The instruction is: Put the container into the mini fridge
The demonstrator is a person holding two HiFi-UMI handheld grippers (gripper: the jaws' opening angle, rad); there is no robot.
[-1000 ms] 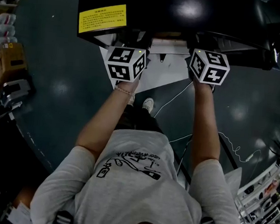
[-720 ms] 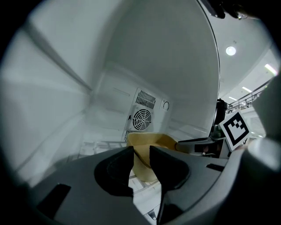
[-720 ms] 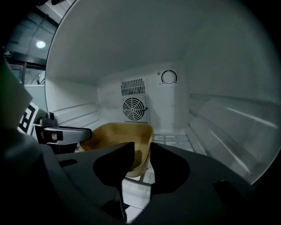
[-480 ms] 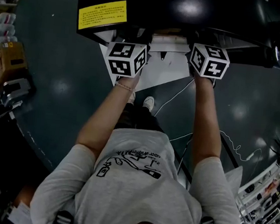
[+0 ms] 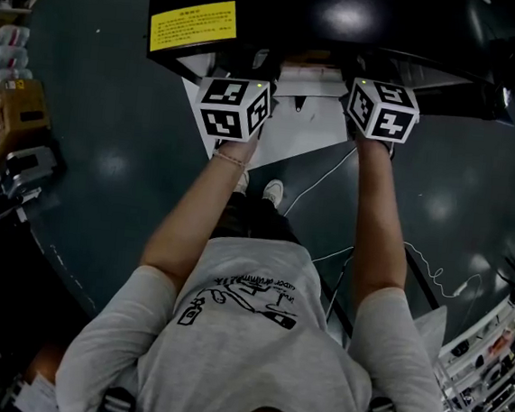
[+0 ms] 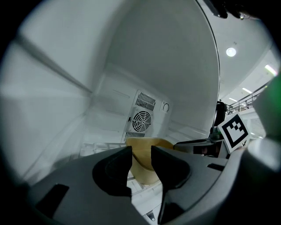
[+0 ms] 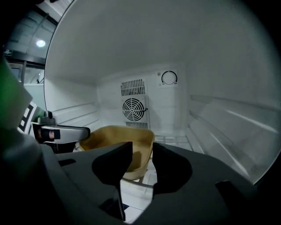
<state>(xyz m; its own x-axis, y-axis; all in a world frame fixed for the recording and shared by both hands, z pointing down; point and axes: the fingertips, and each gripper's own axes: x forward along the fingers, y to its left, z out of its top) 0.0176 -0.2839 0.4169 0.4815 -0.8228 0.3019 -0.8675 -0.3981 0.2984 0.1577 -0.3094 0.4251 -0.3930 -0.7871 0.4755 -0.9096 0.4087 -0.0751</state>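
Inside the mini fridge [image 7: 175,110] your container [image 7: 116,138] sits on the wire shelf [image 7: 174,138], so your left hand-held gripper [image 6: 140,162] and right hand-held gripper [image 7: 138,160] have just been opening, its rim loose between parted jaws.

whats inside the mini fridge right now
A tan container sits on the wire shelf, with the fan grille behind. The left gripper and right gripper, jaws just opening around its walls, hide its base.

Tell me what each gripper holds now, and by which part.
Nothing is held. Both the left gripper and right gripper have just opened their jaws; the rim of the tan container stands between each pair, unpressed.
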